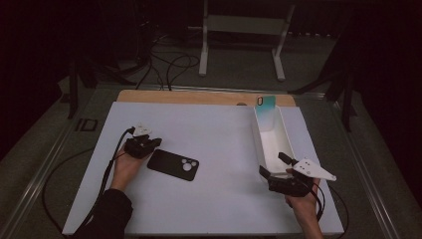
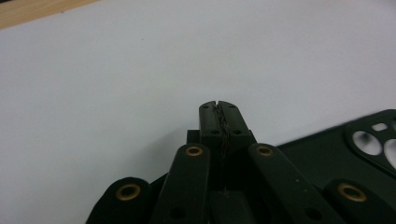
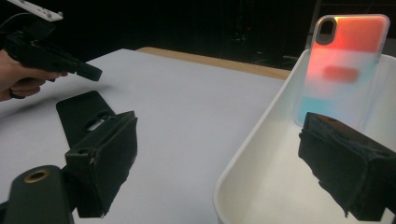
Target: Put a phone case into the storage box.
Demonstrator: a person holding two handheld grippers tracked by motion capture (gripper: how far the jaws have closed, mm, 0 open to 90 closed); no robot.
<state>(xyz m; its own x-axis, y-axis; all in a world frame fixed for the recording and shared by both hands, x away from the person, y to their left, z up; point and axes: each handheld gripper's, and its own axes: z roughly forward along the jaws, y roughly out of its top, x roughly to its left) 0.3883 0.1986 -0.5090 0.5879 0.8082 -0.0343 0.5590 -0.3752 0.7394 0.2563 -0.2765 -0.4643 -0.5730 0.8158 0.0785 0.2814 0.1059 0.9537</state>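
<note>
On the white table (image 1: 209,199), a long glossy white tray (image 1: 286,144) runs lengthwise away from the person, a translucent colour-faded phone case (image 1: 265,110) propped upright at its far end. Left of the tray, the flat matte black phone case (image 1: 172,164) lies with its long axis across, camera cut-outs toward the tray. Beside the tray's near end the right gripper (image 1: 276,165) is spread wide, one jaw inside the tray and one outside it; at the black case's far-from-tray end the left gripper (image 1: 154,142) is pressed together, empty.

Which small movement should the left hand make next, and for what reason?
Probably open the left tongs and lower them over the near edge of the black phone case. Their jaws are pressed shut with nothing between them, and the case lies flat on the white table just beside them, not yet gripped.
</note>
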